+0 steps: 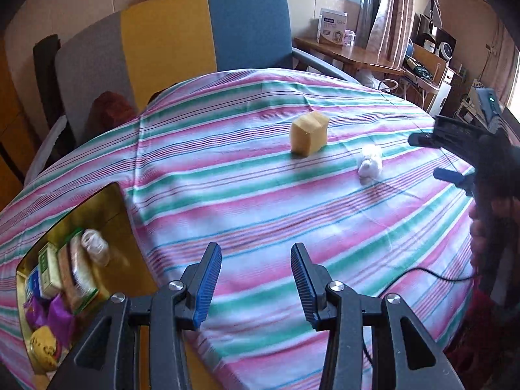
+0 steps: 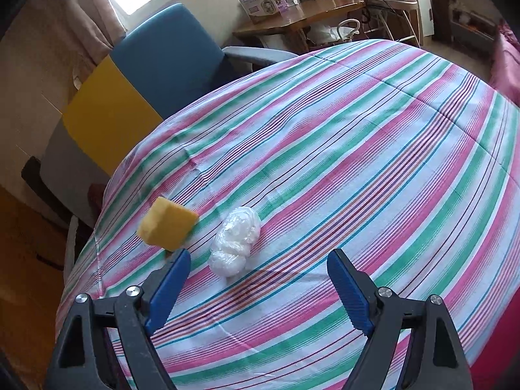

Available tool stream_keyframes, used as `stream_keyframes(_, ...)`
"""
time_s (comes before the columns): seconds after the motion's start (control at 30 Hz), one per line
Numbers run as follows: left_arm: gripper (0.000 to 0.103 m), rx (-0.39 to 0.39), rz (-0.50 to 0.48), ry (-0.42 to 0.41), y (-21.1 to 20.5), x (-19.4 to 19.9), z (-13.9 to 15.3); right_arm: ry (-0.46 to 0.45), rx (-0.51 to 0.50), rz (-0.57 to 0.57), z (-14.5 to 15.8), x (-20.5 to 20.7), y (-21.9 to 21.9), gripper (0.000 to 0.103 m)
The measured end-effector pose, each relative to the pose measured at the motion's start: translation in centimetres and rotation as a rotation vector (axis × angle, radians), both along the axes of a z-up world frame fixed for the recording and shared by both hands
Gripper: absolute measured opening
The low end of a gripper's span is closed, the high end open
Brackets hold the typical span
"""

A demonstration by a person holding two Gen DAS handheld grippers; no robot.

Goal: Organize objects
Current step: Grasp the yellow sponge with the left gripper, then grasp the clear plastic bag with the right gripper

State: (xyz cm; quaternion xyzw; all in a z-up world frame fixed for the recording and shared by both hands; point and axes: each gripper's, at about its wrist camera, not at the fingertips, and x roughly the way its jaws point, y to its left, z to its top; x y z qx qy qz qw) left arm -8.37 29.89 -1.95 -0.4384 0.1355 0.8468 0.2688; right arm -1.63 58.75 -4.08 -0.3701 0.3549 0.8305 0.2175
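A yellow sponge block (image 1: 309,132) stands on the striped cloth, with a white plastic-wrapped bundle (image 1: 370,162) to its right. Both show in the right wrist view, the sponge (image 2: 167,225) left of the bundle (image 2: 234,242). My left gripper (image 1: 256,284) is open and empty, above the cloth, well short of both. My right gripper (image 2: 259,287) is open and empty, just short of the bundle; it shows in the left wrist view at the right edge (image 1: 432,156). A yellow box (image 1: 107,227) at the lower left holds several packets and a white bundle.
The striped cloth (image 1: 247,201) covers the table. A blue, yellow and grey chair (image 1: 182,35) stands behind it. A wooden desk (image 1: 351,53) with a white carton lies at the back right. A black cable (image 1: 422,273) trails over the cloth's right edge.
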Motion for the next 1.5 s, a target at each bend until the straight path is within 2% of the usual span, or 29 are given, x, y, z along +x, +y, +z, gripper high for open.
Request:
stream_keyframes(0.17, 0.045, 0.014, -0.039, -0.007, 3.8, -2.8, -0.3, 0.022, -0.041, -0.028, -0.2, 0.4, 0.7, 0.087)
stream_keyframes(0.27, 0.05, 0.03, -0.07, 0.003, 6.3, -4.4, -0.4, 0.03, -0.076, -0.039, -0.5, 0.5, 1.1, 0.087)
stream_keyframes(0.37, 0.061, 0.045, -0.099, -0.011, 8.9, -6.2, -0.8, 0.033, -0.106, -0.038, -0.8, 0.5, 1.2, 0.087)
stream_keyframes(0.43, 0.074, 0.034, -0.137, 0.008, 11.0, -7.3, -1.2, 0.037, -0.124, -0.028, -0.9, 0.4, 1.2, 0.087)
stream_keyframes(0.47, 0.075, 0.018, -0.155, 0.018, 11.9, -7.8, -1.5, 0.036, -0.13, -0.021, -1.0, 0.3, 1.2, 0.087)
stream_keyframes(0.7, 0.075, -0.046, -0.25, 0.041, 17.0, -11.4, -3.1, 0.034, -0.157, 0.002, -1.3, 0.0, 1.0, 0.087)
stream_keyframes(0.8, 0.075, -0.067, -0.257, 0.007, 18.7, -12.7, -4.4, 0.029, -0.162, 0.004, -1.4, 0.1, 1.0, 0.087)
stream_keyframes(0.87, 0.063, -0.09, -0.235, -0.034, 19.2, -13.6, -5.6, 0.019, -0.158, 0.004, -1.5, 0.0, 1.0, 0.087)
stream_keyframes(0.9, 0.051, -0.087, -0.234, -0.06, 19.3, -13.8, -6.0, 0.013, -0.153, 0.008, -1.6, -0.1, 1.0, 0.087)
stream_keyframes(1.0, 0.043, -0.033, -0.238, -0.065, 18.1, -12.8, -5.5, -0.007, -0.138, 0.009, -1.8, -0.3, 0.9, 0.087)
stream_keyframes(1.1, 0.042, 0.009, -0.22, -0.051, 15.4, -10.9, -4.6, -0.009, -0.128, 0.012, -1.8, -0.3, 0.9, 0.087)
stream_keyframes(1.17, 0.042, 0.048, -0.199, -0.082, 13.3, -9.9, -4.1, -0.014, -0.119, 0.021, -1.7, -0.4, 0.8, 0.087)
stream_keyframes(1.23, 0.042, 0.042, -0.173, -0.085, 11.4, -8.3, -3.7, -0.016, -0.114, 0.028, -1.7, -0.5, 0.6, 0.087)
stream_keyframes(1.5, 0.042, 0.115, -0.119, -0.083, 4.2, -2.3, -1.0, -0.045, -0.112, 0.054, -2.2, -0.8, 0.1, 0.086)
